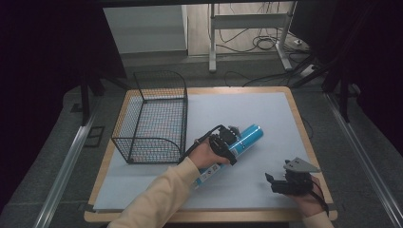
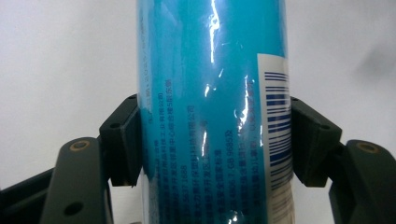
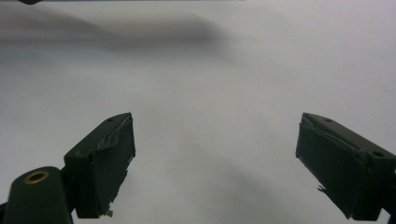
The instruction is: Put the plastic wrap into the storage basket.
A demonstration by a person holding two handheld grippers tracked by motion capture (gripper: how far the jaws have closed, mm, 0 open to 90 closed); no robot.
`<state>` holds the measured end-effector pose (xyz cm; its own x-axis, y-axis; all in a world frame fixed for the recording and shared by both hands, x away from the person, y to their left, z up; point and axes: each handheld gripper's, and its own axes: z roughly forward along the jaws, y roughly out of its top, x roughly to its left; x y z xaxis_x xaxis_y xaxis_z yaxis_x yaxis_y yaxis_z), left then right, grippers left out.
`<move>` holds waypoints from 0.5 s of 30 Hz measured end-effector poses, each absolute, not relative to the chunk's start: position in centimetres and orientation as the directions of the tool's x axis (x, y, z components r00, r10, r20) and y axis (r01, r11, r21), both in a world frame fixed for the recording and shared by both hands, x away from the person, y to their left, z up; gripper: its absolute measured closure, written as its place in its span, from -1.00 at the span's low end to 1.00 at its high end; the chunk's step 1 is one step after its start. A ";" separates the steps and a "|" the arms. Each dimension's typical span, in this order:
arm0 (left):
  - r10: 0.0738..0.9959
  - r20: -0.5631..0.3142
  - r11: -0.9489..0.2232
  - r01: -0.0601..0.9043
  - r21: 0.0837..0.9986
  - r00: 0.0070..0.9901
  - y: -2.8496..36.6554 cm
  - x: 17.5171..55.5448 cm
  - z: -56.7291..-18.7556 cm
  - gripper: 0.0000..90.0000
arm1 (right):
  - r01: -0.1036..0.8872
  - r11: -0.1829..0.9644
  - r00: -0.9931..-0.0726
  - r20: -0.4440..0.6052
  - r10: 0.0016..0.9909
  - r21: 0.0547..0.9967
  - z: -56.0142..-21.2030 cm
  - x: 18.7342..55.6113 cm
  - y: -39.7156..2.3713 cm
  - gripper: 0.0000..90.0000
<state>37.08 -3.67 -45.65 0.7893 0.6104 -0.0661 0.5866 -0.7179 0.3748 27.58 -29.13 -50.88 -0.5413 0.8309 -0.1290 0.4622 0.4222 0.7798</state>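
While the blue can (image 1: 237,142) lies slantwise over the white sheet (image 1: 266,114), just right of the wire basket (image 1: 154,116), the left gripper (image 1: 227,141) is clamped across its glossy body. Risk: the slick film could let it slide or rotate between the pads (image 2: 122,140). The right gripper (image 1: 285,183) rests near the table's front edge, jaws apart and empty.

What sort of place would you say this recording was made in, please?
Probably a lab or workshop set up for recording: a wooden table under a white sheet, dark curtains at the sides, and loose cables on the floor by a metal desk frame.
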 end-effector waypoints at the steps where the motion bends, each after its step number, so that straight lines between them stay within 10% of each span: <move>1: 0.610 -0.067 -0.717 0.587 0.375 0.789 -3.7 37.1 -45.5 -0.30 | 0.462 0.422 -0.541 -0.129 0.831 0.780 -50.9 27.6 -29.1 -0.73; 15: 0.614 -0.046 -0.709 0.577 0.405 0.788 -2.9 37.4 -43.6 -0.30 | 0.463 0.416 -0.535 -0.127 0.835 0.783 -50.8 27.6 -29.3 -0.73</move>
